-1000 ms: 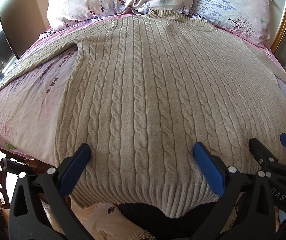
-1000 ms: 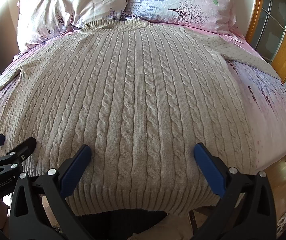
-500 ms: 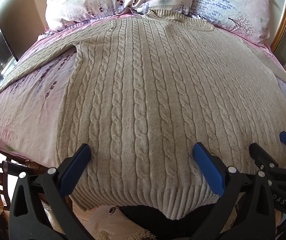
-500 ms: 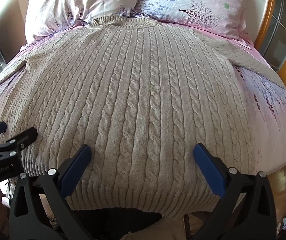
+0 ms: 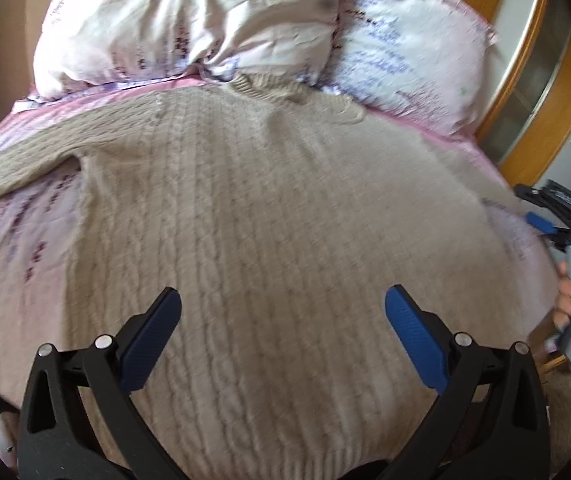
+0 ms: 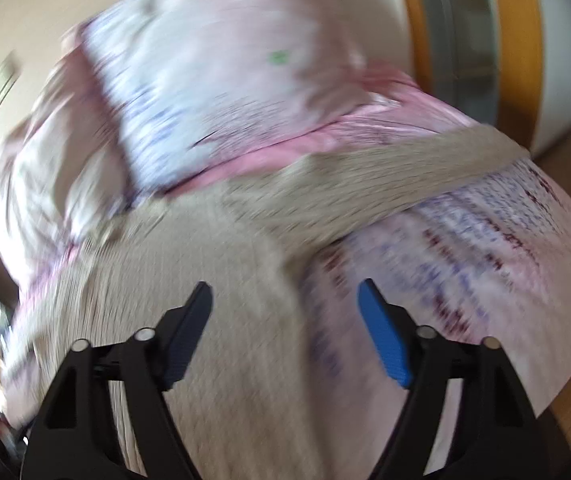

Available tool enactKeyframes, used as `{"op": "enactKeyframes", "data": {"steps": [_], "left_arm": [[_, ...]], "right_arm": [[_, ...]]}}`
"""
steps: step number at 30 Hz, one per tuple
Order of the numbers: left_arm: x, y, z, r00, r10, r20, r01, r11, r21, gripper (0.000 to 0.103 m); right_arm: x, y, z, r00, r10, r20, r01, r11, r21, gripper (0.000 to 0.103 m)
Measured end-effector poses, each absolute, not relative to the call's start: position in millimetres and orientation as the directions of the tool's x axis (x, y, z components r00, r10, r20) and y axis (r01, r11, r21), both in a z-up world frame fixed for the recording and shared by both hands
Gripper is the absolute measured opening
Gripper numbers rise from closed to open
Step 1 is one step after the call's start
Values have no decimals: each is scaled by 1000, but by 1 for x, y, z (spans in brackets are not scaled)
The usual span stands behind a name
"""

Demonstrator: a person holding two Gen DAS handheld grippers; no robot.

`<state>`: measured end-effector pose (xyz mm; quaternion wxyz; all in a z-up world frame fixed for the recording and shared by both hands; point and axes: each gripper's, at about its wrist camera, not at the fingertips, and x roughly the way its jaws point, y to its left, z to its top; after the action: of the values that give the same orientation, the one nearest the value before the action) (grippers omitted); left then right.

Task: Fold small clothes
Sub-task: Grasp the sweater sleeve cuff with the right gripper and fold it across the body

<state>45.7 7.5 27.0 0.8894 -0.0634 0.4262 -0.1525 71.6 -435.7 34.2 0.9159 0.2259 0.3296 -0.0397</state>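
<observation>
Left tongs (image 5: 281,320) spread, right tongs (image 6: 285,308) closing — both empty above the beige cable-knit sweater (image 5: 269,216), flat on the pink floral bed (image 5: 17,264), hem near, collar toward two pillows (image 5: 189,20); wood-framed door (image 5: 525,100) beyond.

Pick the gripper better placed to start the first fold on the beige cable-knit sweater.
Right. The right gripper, jaws closing with nothing between them, faces the beige cable-knit sweater's side edge and sleeve. The left gripper hangs open over mid-body.

Left wrist view looks steeply down over the sweater (image 5: 285,220) toward the pillows (image 5: 189,28). Right wrist view, heavily blurred, apparently faces its right sleeve (image 6: 365,188). Both share sweater and pillows.
</observation>
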Motion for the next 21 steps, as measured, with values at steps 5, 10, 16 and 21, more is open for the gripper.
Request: {"op": "enactKeyframes", "data": {"steps": [5, 10, 16, 21], "left_arm": [[61, -1, 29, 596, -318, -737, 219, 948, -232, 101], [73, -3, 29, 591, -308, -745, 234, 950, -207, 101], [88, 0, 24, 548, -342, -763, 246, 938, -244, 101], [96, 2, 23, 553, -338, -761, 238, 940, -244, 101]], "right_arm": [[109, -508, 20, 772, 56, -633, 376, 762, 527, 51], [130, -552, -17, 719, 99, -688, 509, 598, 619, 42], [135, -565, -26, 738, 87, -669, 529, 541, 654, 36], [138, -580, -30, 750, 59, -658, 548, 502, 669, 21]]}}
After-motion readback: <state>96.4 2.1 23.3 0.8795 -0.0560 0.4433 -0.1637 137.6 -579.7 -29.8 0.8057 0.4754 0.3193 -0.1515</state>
